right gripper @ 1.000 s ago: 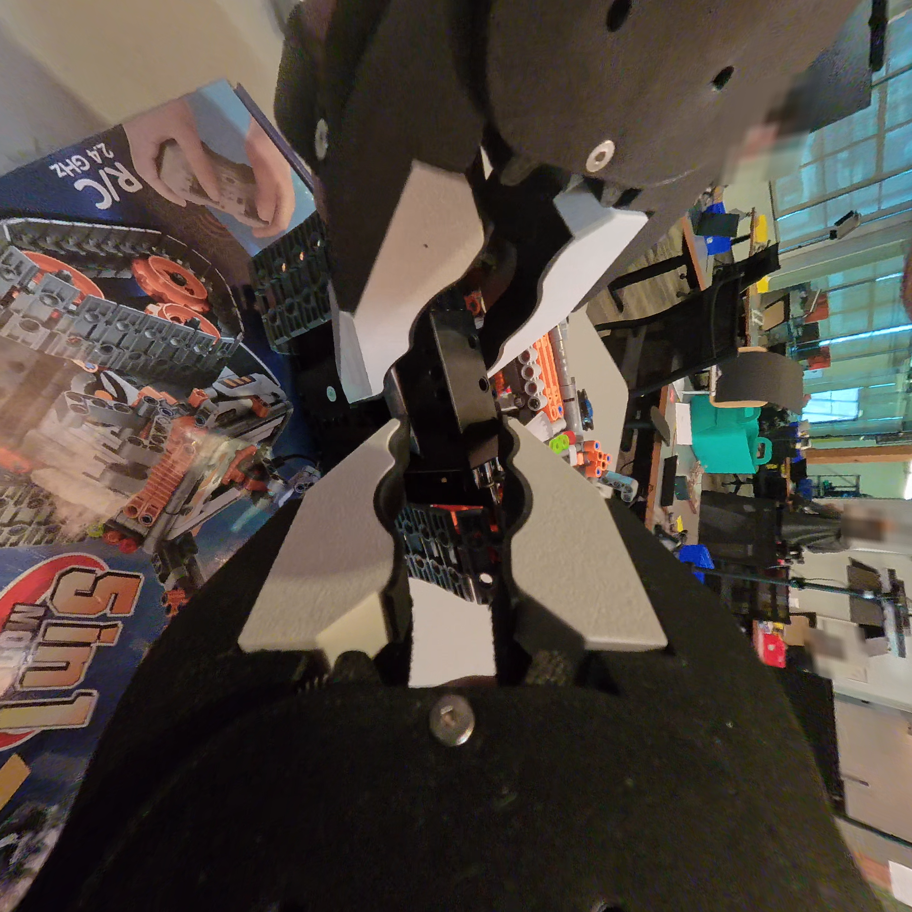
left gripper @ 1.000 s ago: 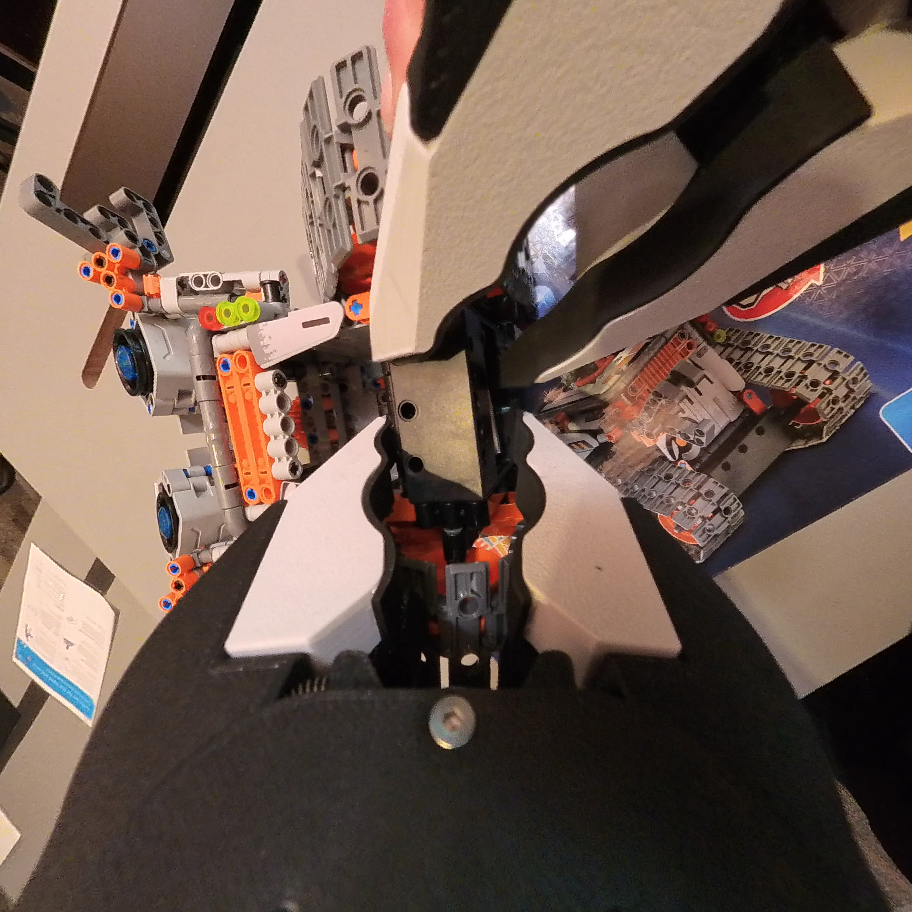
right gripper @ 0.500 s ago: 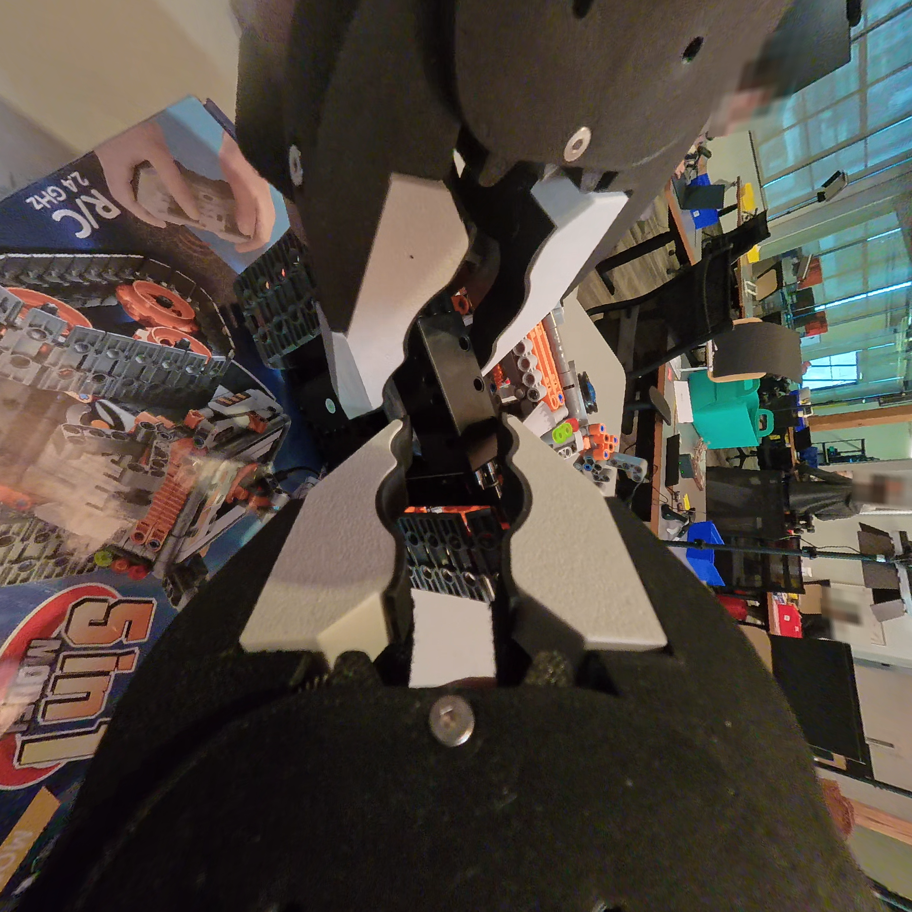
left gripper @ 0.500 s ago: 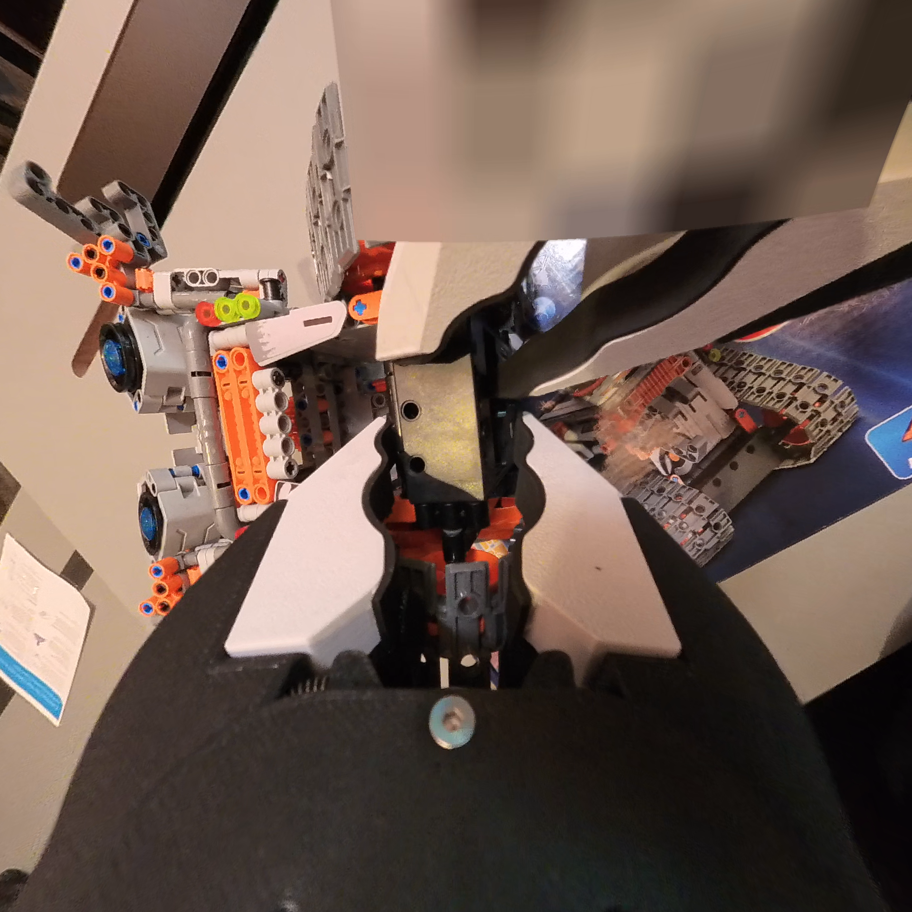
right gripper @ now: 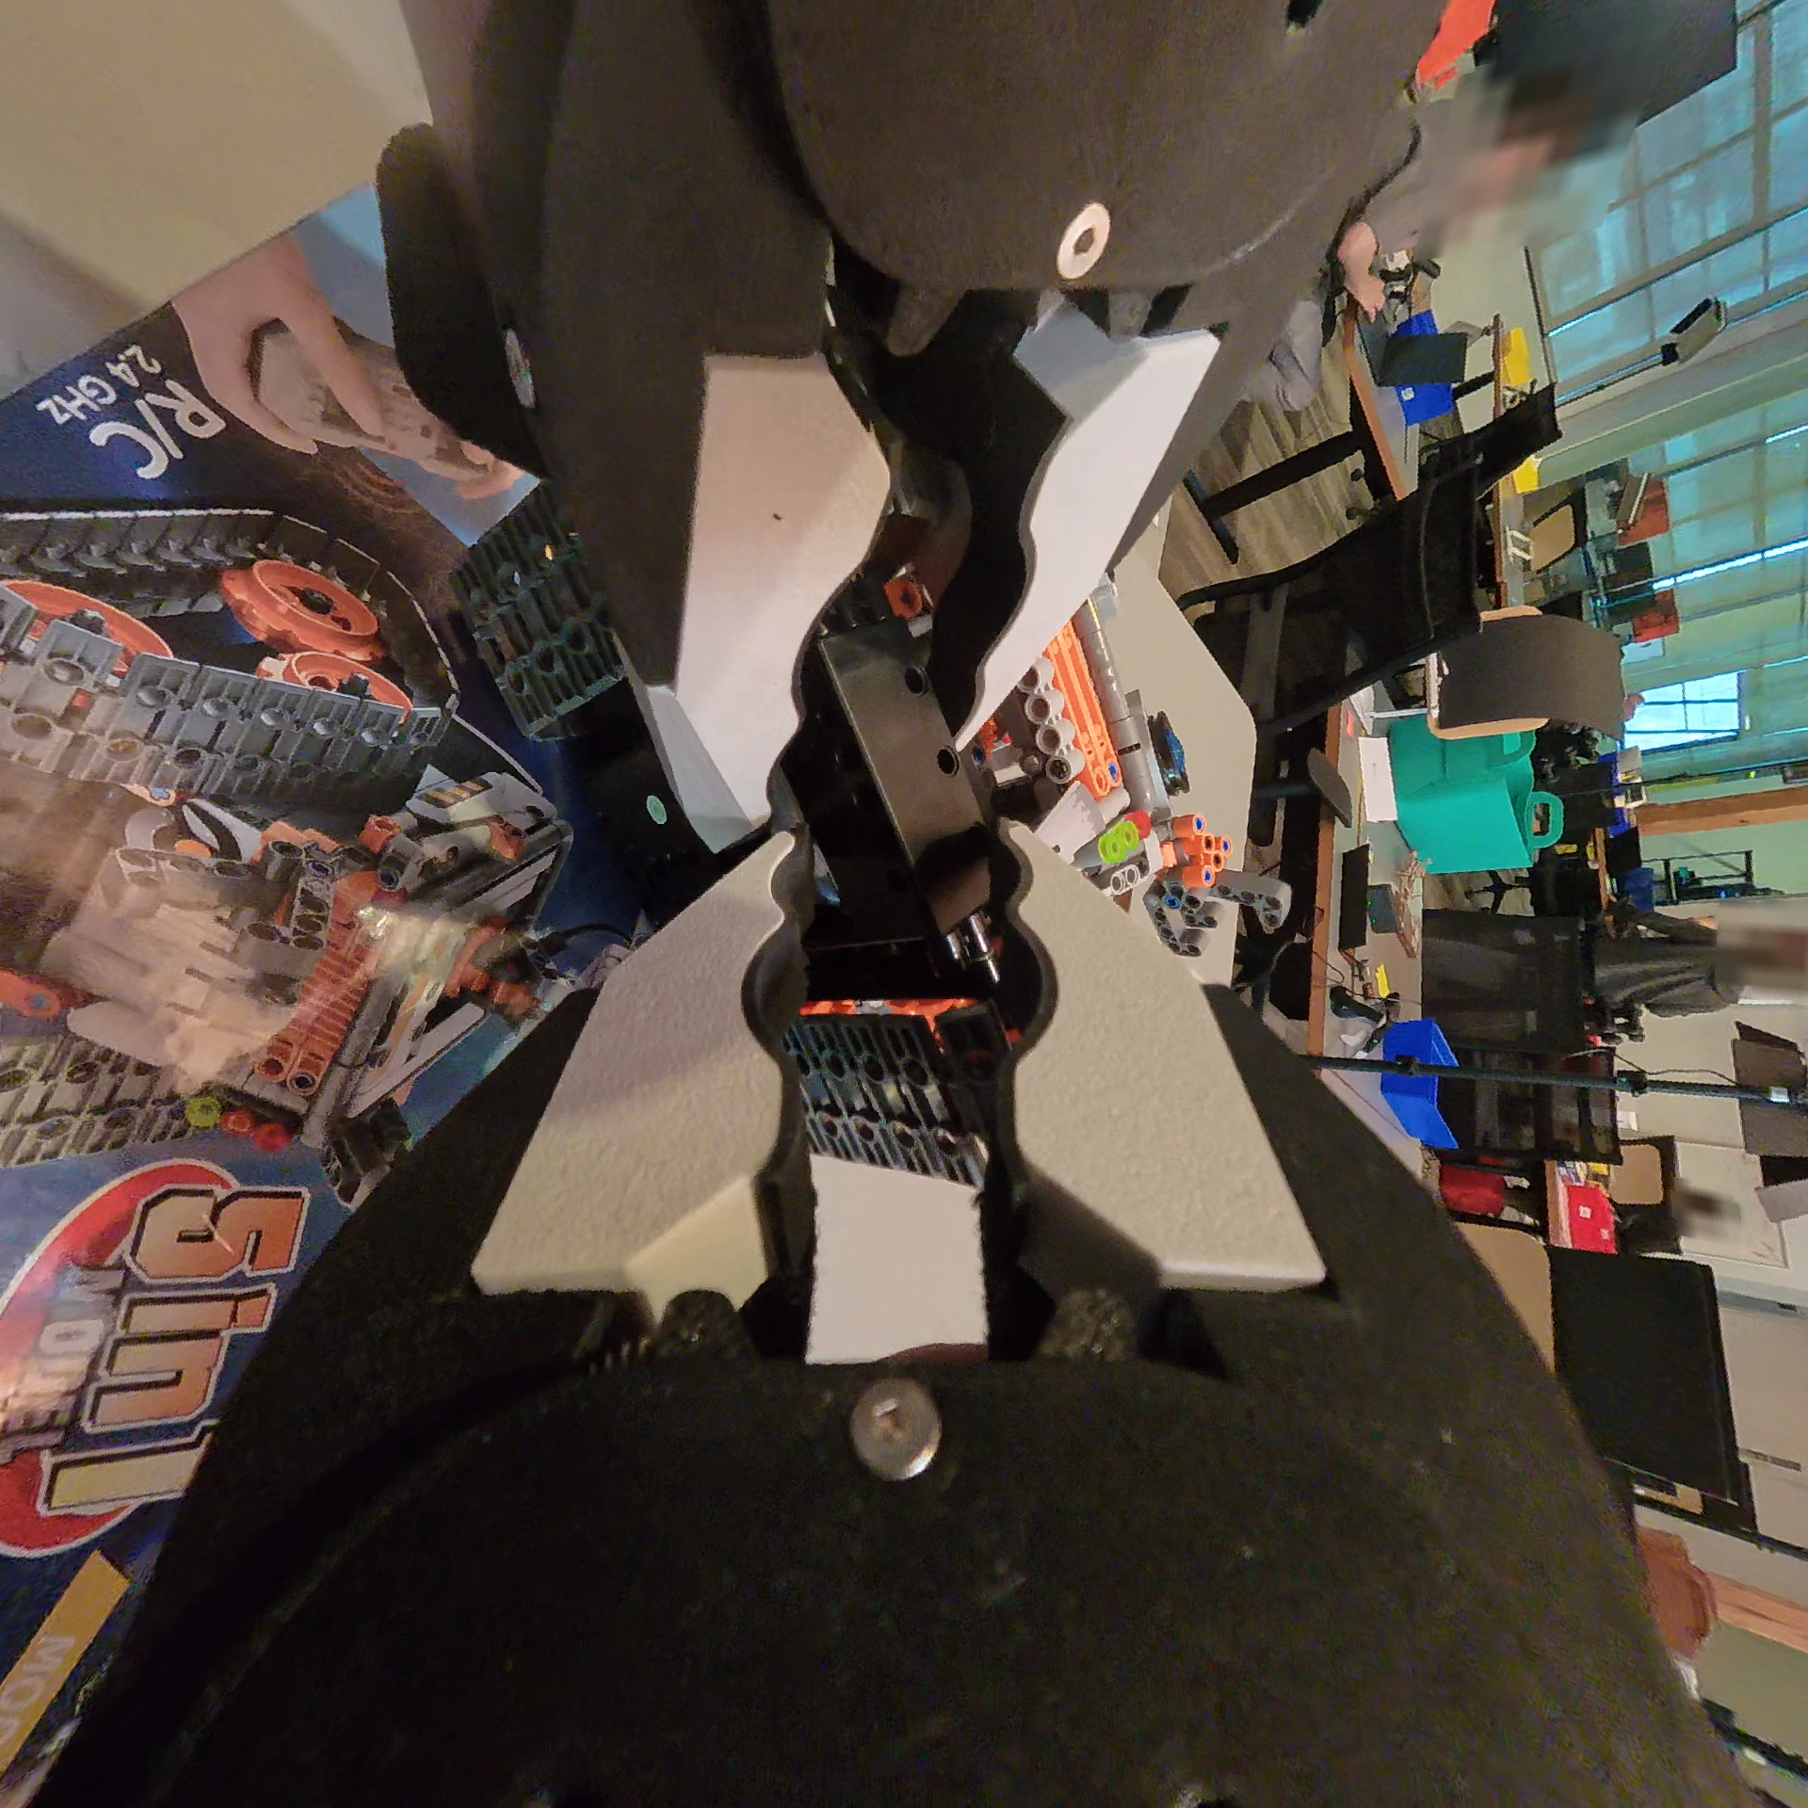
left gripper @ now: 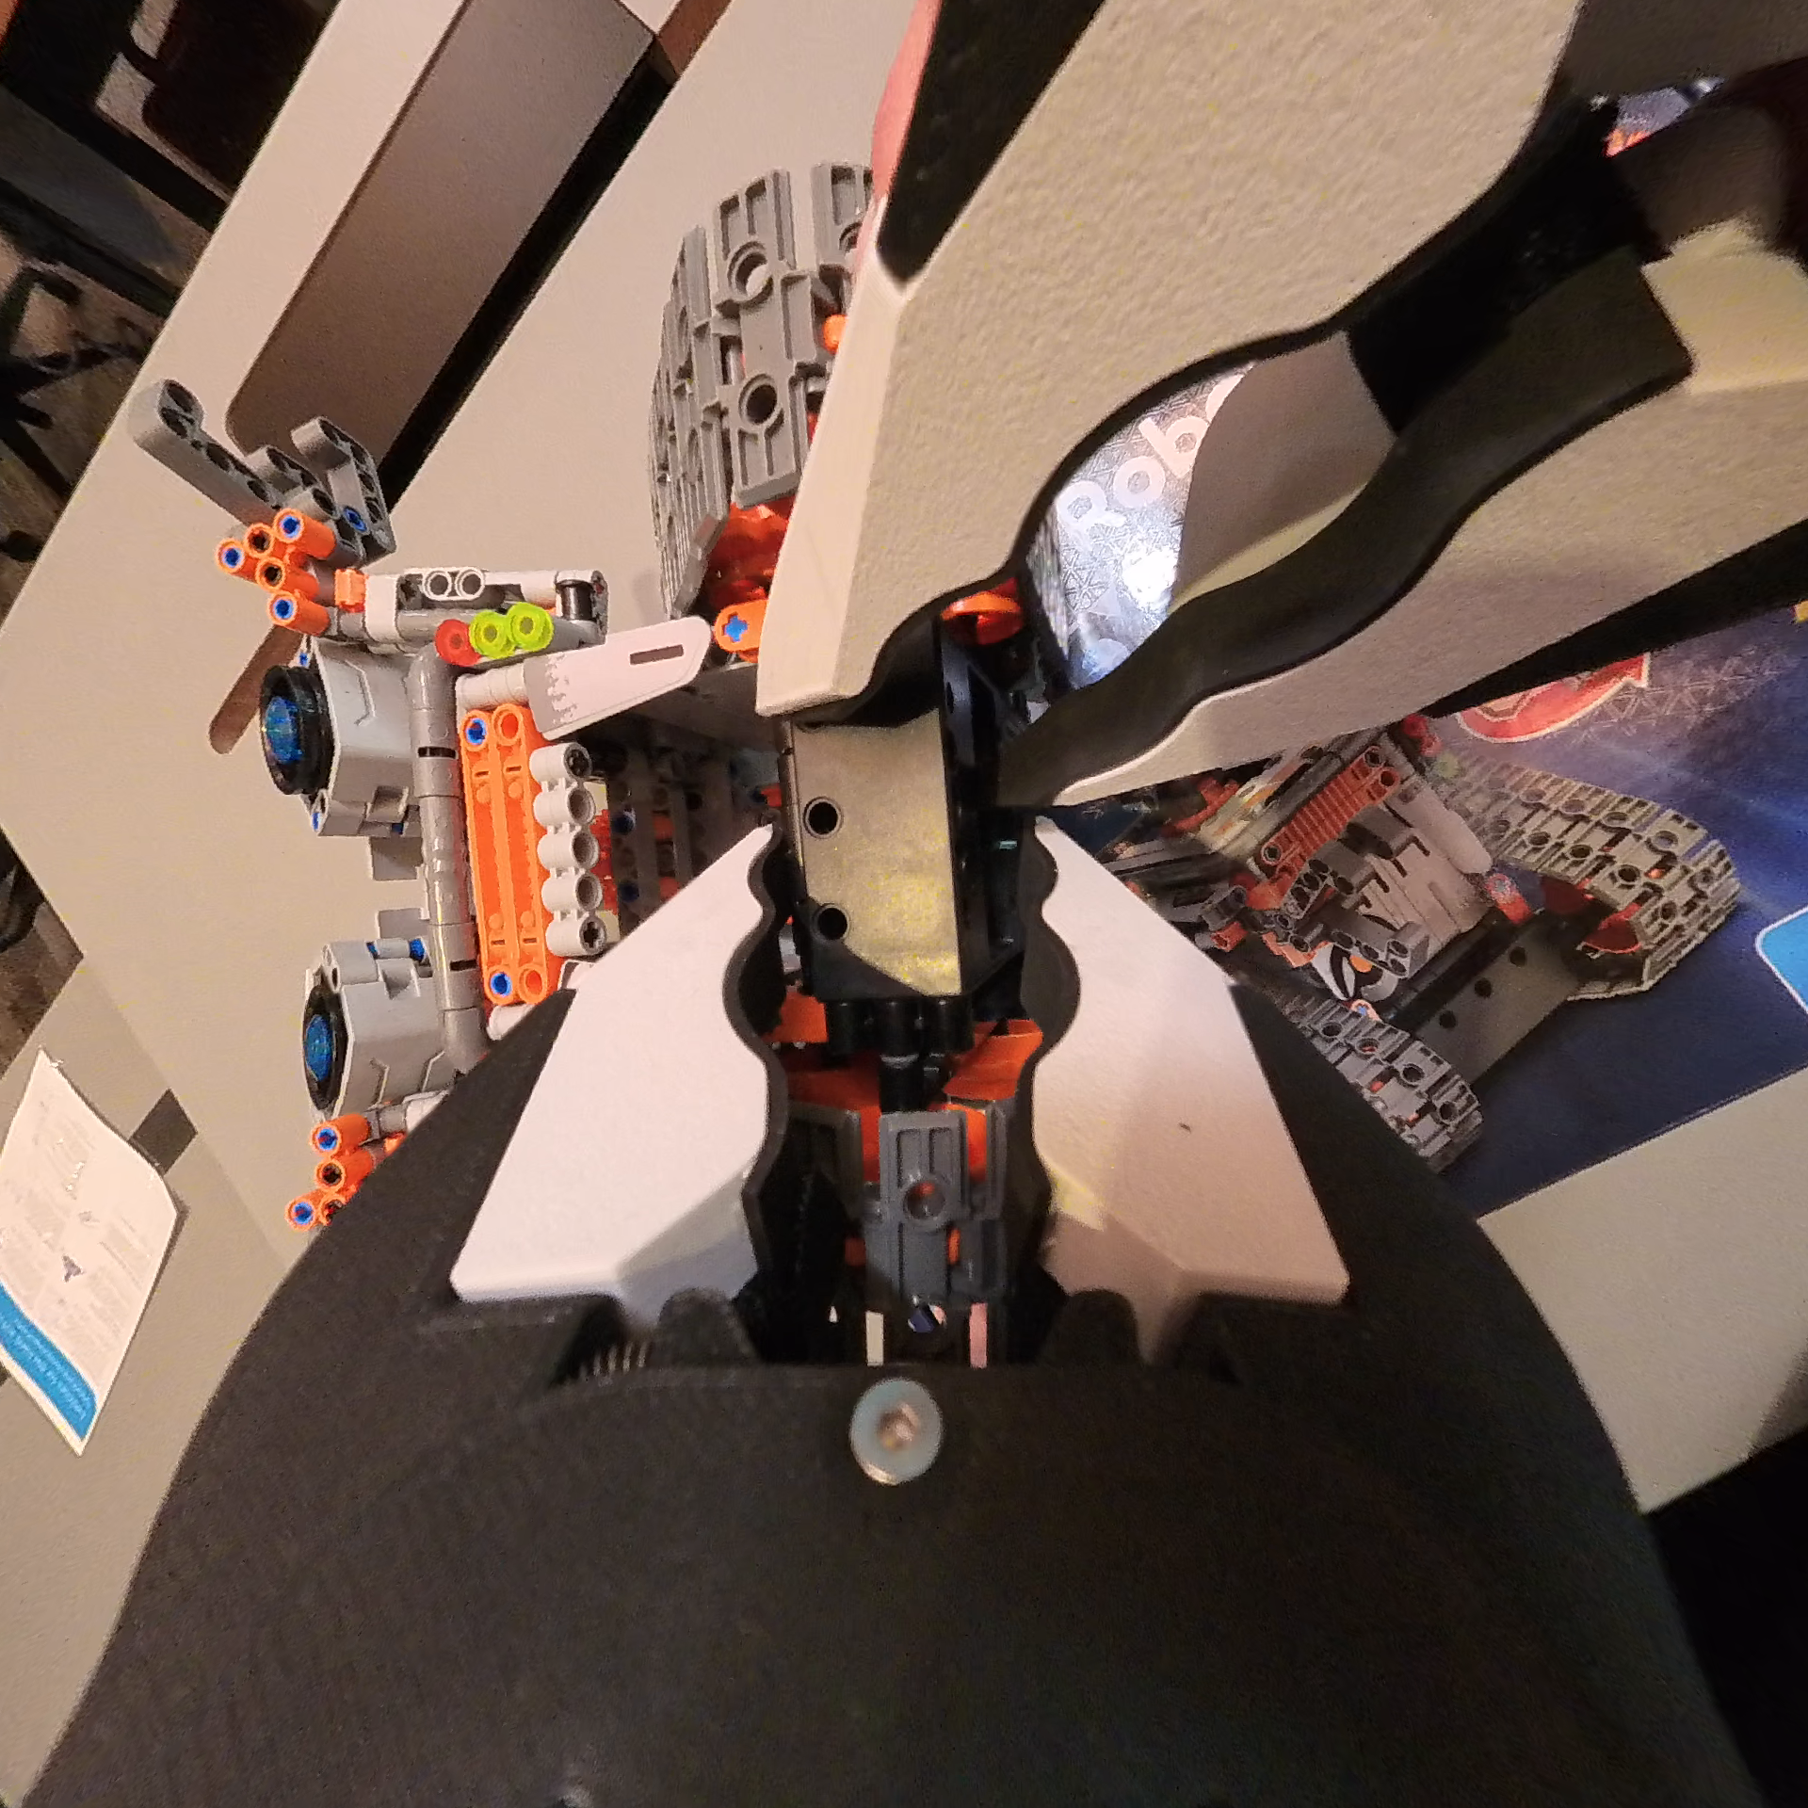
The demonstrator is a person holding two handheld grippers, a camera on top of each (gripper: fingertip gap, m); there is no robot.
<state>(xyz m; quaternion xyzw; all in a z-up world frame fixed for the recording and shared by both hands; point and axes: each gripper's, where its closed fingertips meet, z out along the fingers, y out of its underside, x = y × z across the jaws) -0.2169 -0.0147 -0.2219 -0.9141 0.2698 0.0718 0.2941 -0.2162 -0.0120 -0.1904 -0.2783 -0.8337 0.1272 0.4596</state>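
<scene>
A brick-built model (left gripper: pixel 489 812) in grey, orange and black is held off the pale table (left gripper: pixel 117 744). My left gripper (left gripper: pixel 900 841) is shut on the model's black block (left gripper: pixel 881 861). My right gripper (left gripper: pixel 900 724) comes from above in this view and is shut on the same block's far end. In the right wrist view my right gripper (right gripper: pixel 895 841) clamps the black block (right gripper: pixel 890 773), with the left gripper (right gripper: pixel 851 783) opposite it. A dark grey track (right gripper: pixel 881 1086) lies between the right fingers. A grey tracked wheel (left gripper: pixel 753 391) sticks up behind.
A blue toy box (left gripper: pixel 1565 881) with a printed picture lies on the table; it also shows in the right wrist view (right gripper: pixel 245 832). A paper sheet (left gripper: pixel 78 1262) lies at the left. Chairs (right gripper: pixel 1419 587), desks and a teal bag (right gripper: pixel 1468 802) stand beyond. Left and right tips are no more than a few centimetres apart.
Both grippers keep their hold on the black block. The held model and both views have tilted slightly, so the background has shifted.
</scene>
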